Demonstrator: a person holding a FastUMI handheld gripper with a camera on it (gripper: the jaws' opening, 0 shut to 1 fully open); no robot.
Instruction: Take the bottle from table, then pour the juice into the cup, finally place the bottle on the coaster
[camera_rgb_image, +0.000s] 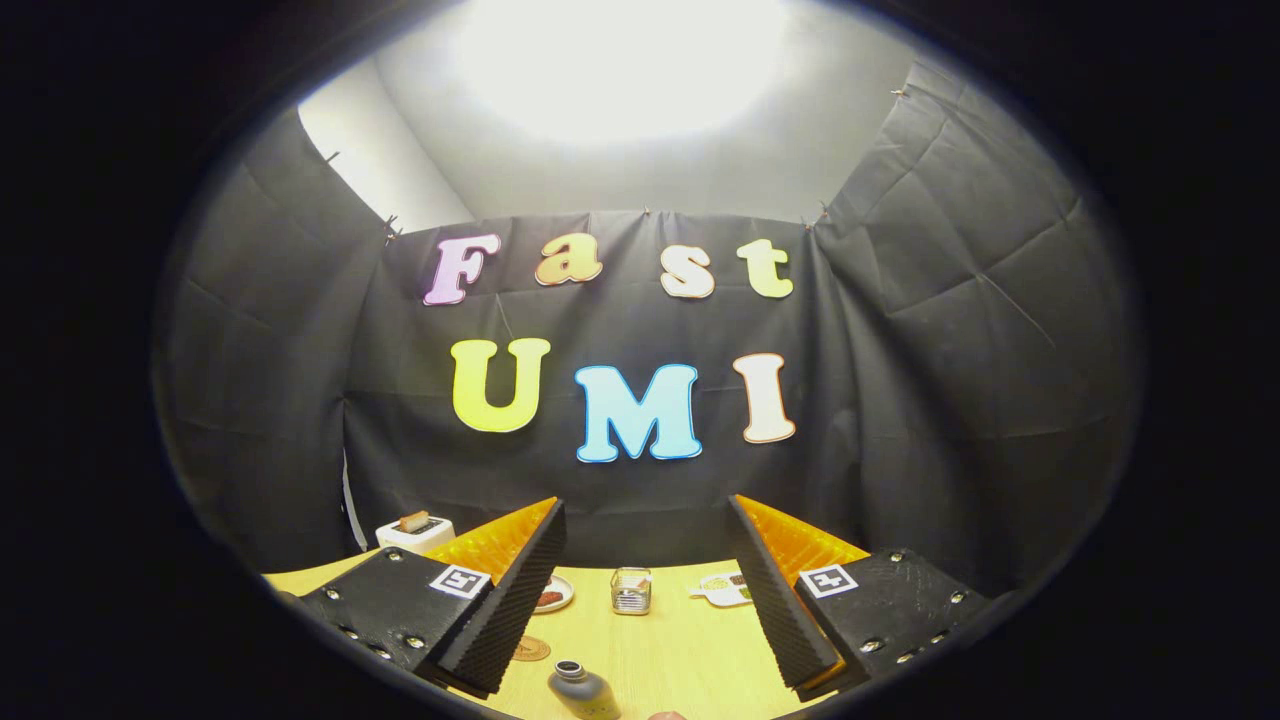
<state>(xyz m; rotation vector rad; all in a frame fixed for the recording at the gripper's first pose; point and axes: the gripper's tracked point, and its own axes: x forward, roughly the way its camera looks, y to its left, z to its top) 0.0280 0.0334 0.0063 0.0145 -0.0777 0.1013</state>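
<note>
Black cloth (950, 330) is hung as the booth's wall, pinned along its upper edge. A pale wall (640, 180) is seen above it, washed by bright overhead light (620, 60). A light wooden tabletop (690, 650) is set below.

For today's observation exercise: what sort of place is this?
Probably a staged recording booth, not a real kitchen: black cloth walls pinned up around a wooden table set with a bottle, a glass cup and a toaster. The open tongs hover above the table.

The tongs (648, 580) point forward, both fingers (520, 590) spread wide apart, gripping nothing
</note>
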